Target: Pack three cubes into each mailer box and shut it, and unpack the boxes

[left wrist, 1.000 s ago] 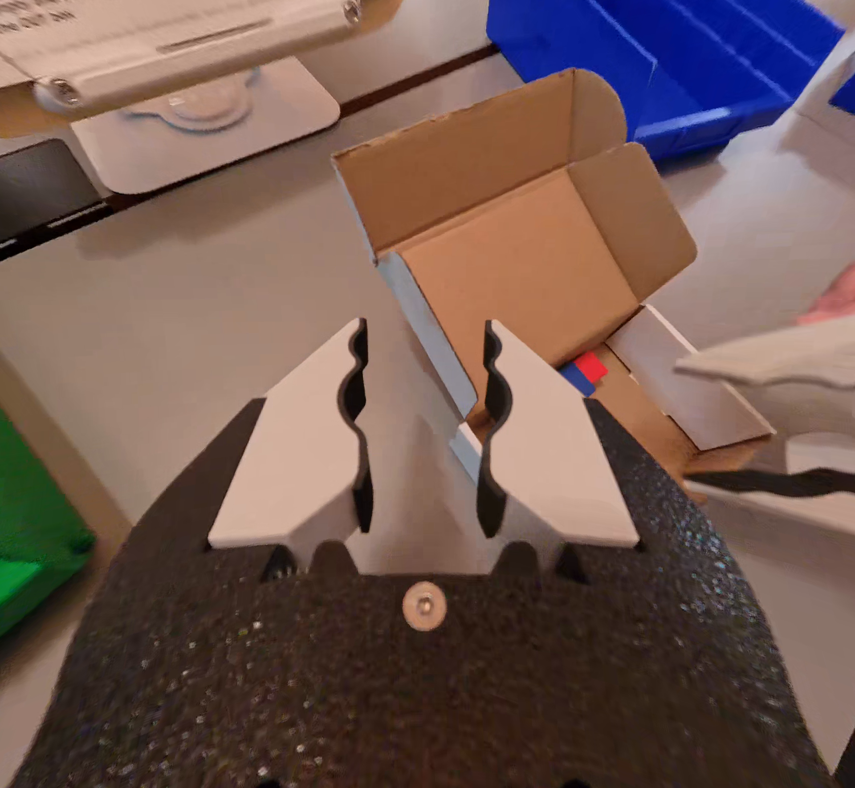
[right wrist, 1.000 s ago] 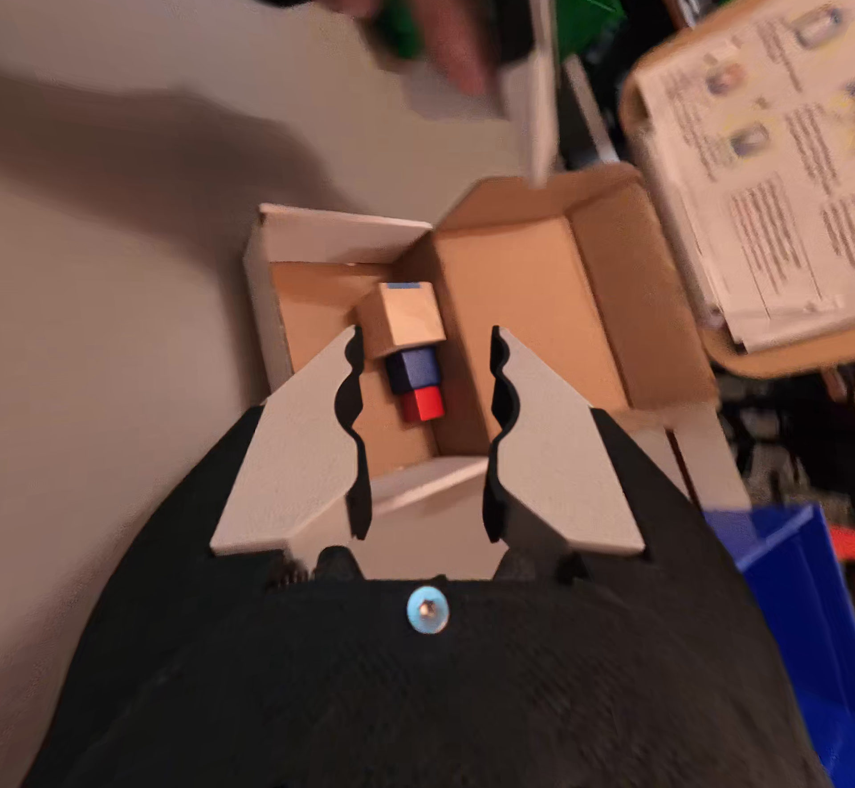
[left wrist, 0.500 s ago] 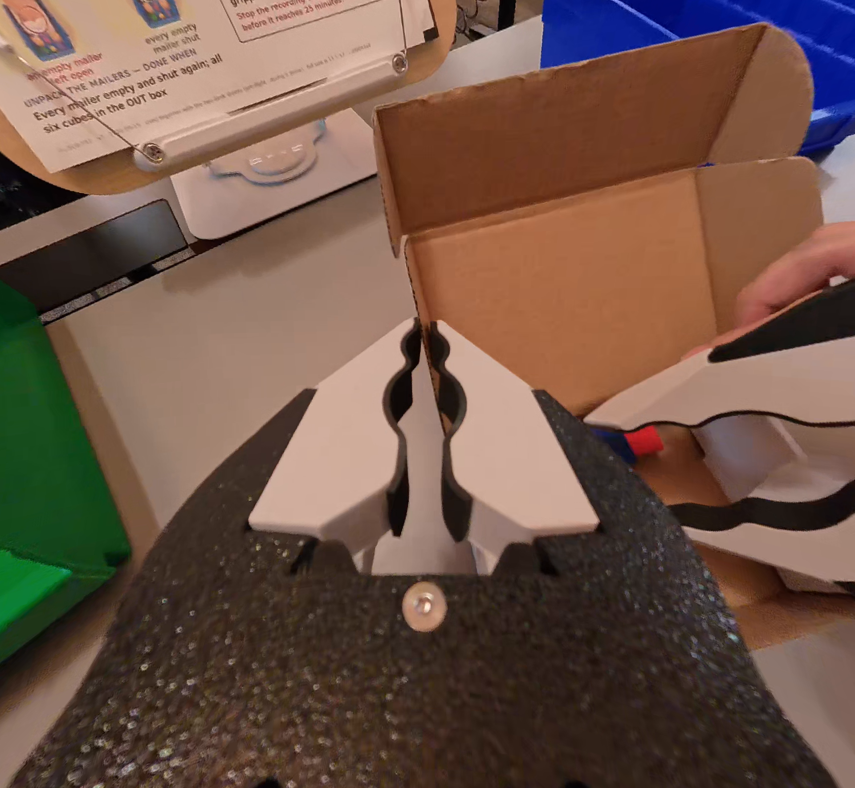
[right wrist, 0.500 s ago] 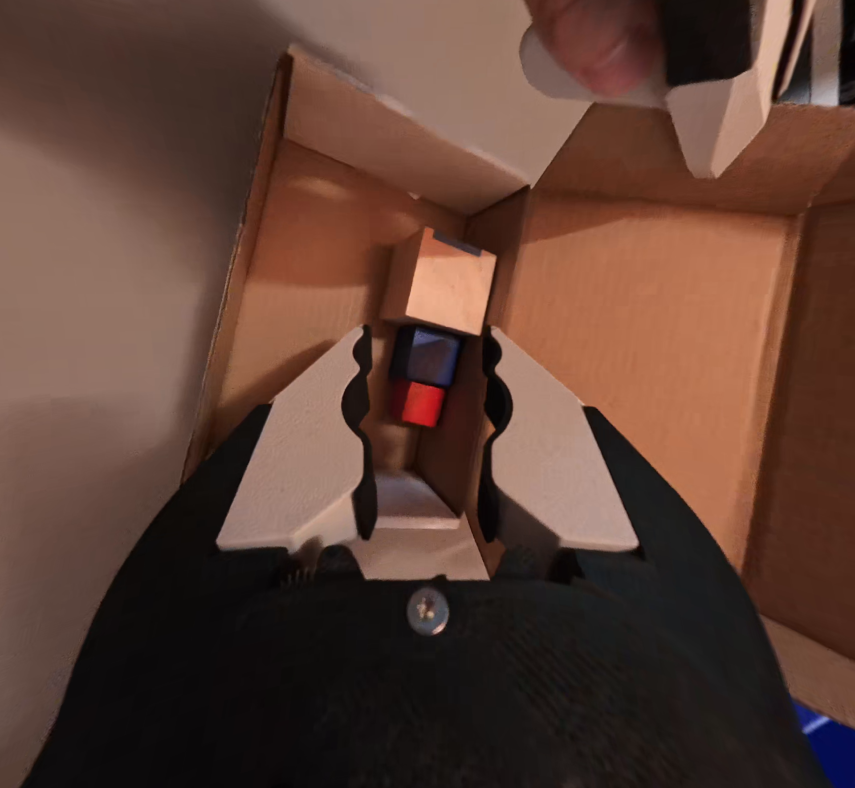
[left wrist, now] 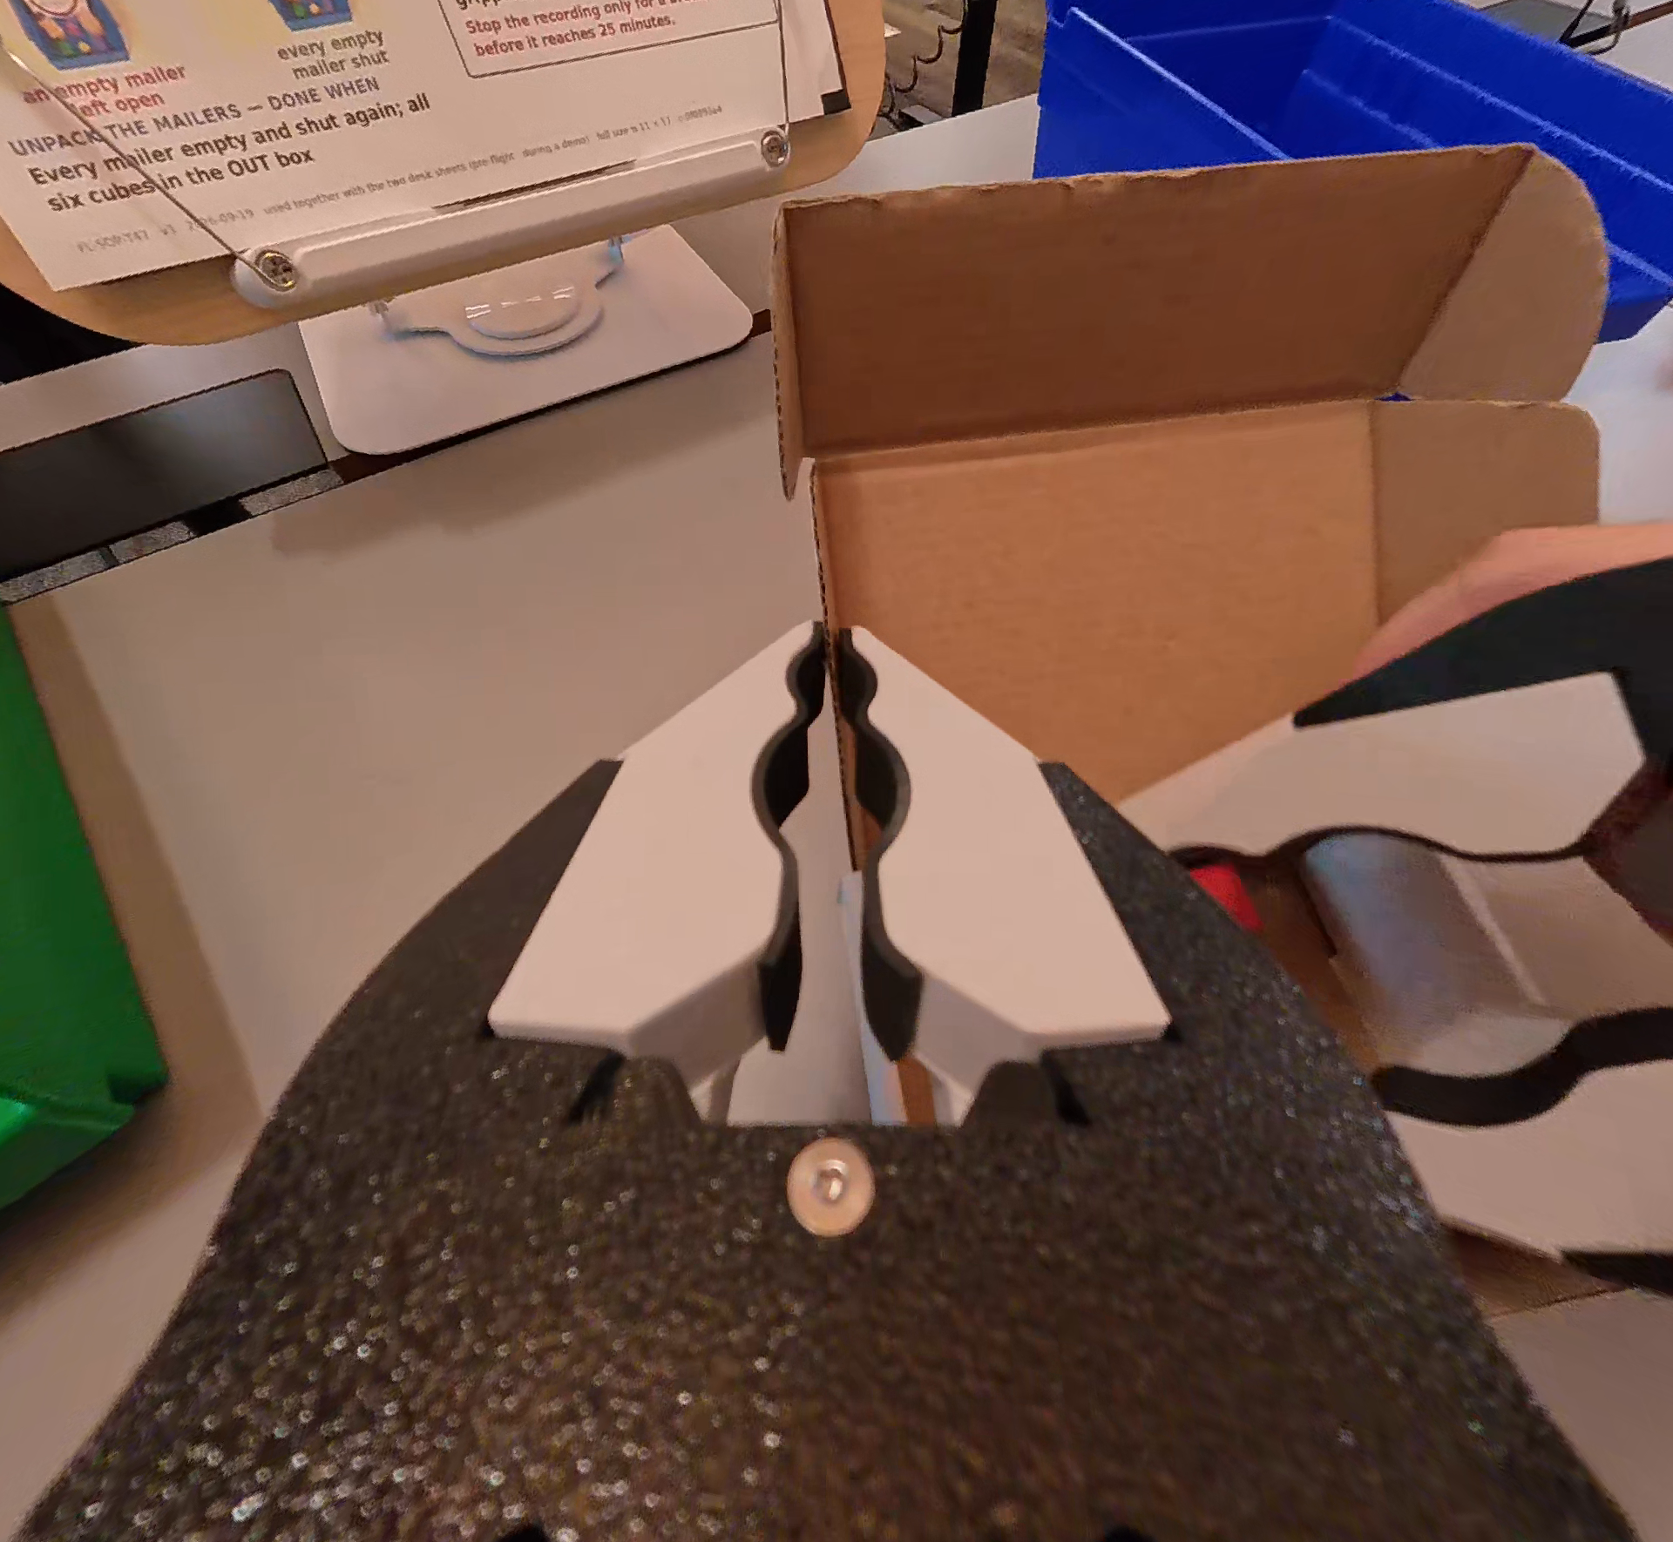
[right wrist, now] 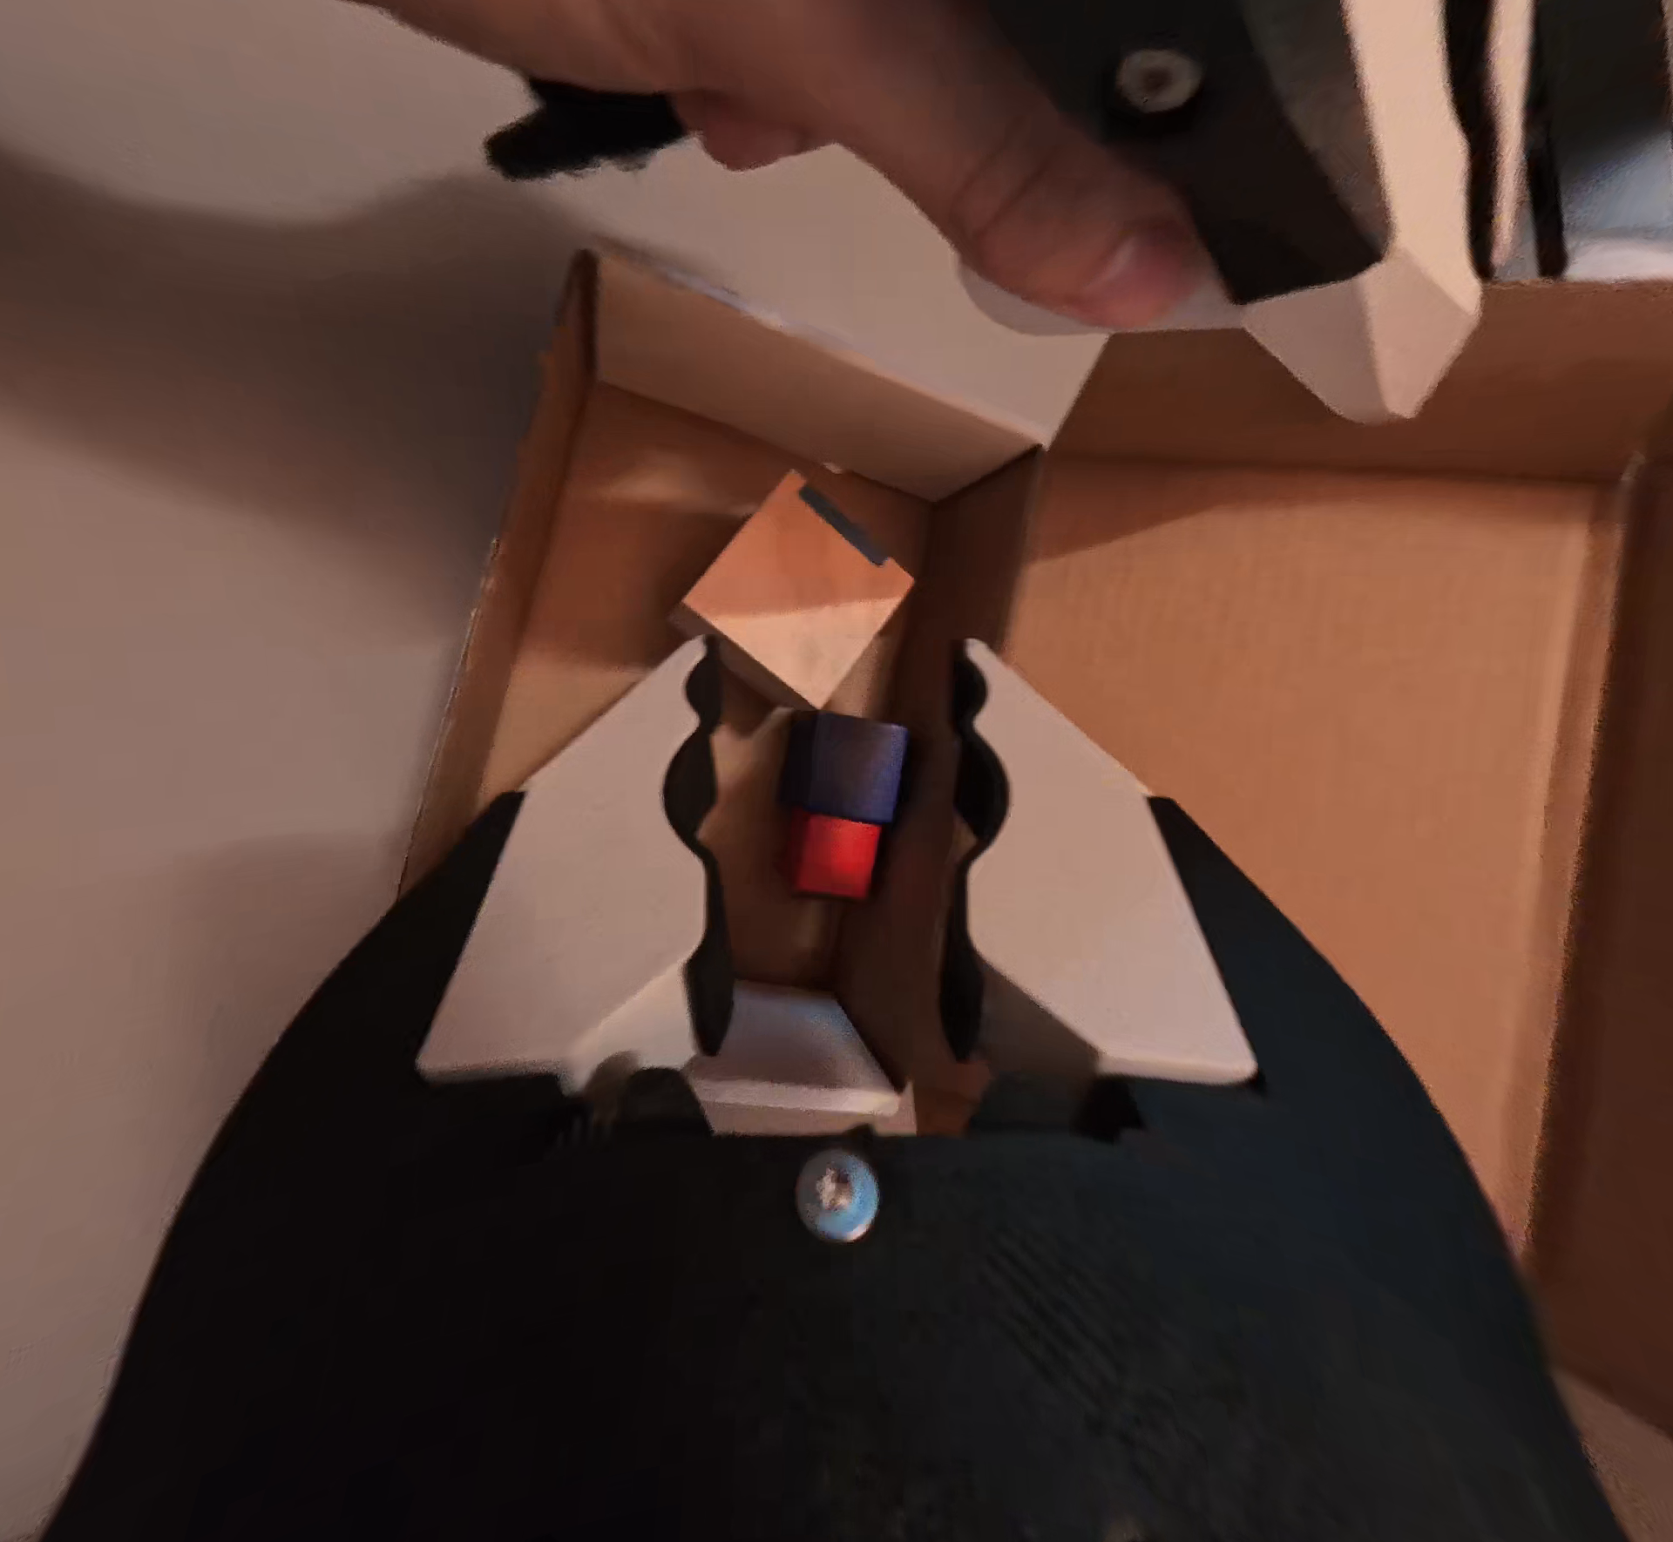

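Mailer (left wrist: 1132, 593) stands open on the table (left wrist: 407, 684), its lid edge pinched by the left gripper (left wrist: 833, 639). Right gripper (right wrist: 833, 675), spread and empty, now lower inside, half hides the red cube (right wrist: 831, 854); the wooden cube (right wrist: 797, 602) has turned.

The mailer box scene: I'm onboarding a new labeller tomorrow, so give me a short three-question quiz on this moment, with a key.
1. True or false: the left gripper is shut on an edge of the mailer box.
2. How many cubes lie in the box, and in what colours?
A. two: green, yellow
B. three: plain wood, blue, red
C. four, all red
3. Fill in: the right gripper hovers over the cubes with its jaws ____.

Key
1. True: it pinches the side edge of the raised lid.
2. B: the wooden cube, the blue cube and the red cube.
3. open
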